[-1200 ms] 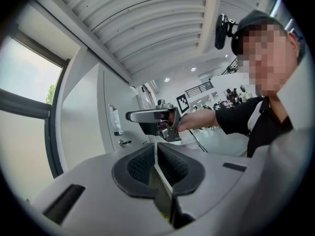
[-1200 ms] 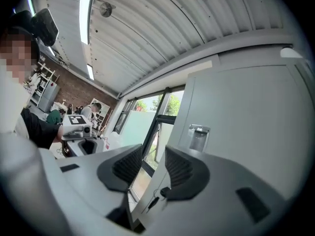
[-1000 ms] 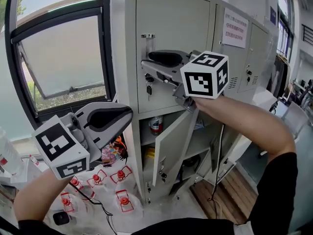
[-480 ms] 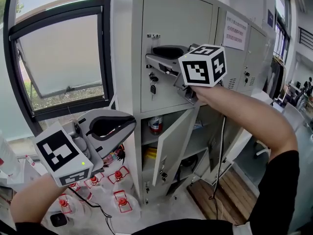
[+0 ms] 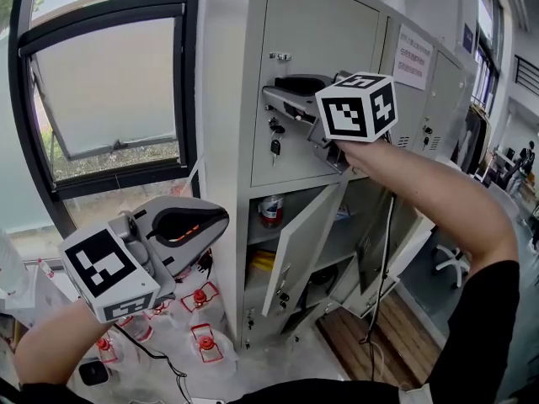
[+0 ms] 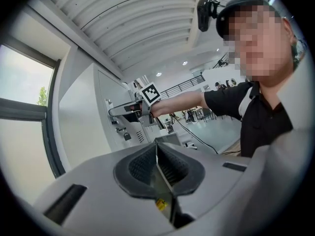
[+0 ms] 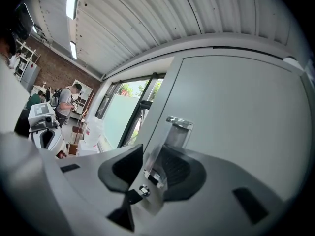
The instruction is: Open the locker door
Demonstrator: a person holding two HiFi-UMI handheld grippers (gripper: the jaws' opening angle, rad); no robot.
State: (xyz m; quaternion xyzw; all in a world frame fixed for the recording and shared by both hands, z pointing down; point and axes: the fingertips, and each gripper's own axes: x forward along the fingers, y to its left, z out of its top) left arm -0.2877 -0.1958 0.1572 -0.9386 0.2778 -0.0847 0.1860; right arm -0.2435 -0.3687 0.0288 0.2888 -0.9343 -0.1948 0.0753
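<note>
Jaws of the right gripper (image 5: 269,99) (image 7: 153,154) are closing with the left edge of the upper door (image 5: 324,36) (image 7: 236,112) between them, a gap showing on one side, just above the key (image 5: 275,146) hanging in its lock. This door sits at the upper left of the locker (image 5: 227,141), above an open lower door (image 5: 299,242). Left gripper (image 5: 221,215) (image 6: 156,150) hangs low at the near left, well apart from the locker, jaws together and empty.

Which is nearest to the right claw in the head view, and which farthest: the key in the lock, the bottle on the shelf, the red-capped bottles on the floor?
The right claw is closing, the door handle between its jaws.
1. Key, just below the claw.
2. Shelf bottle, in the open compartment lower down.
3. Floor bottles, bottom left.
</note>
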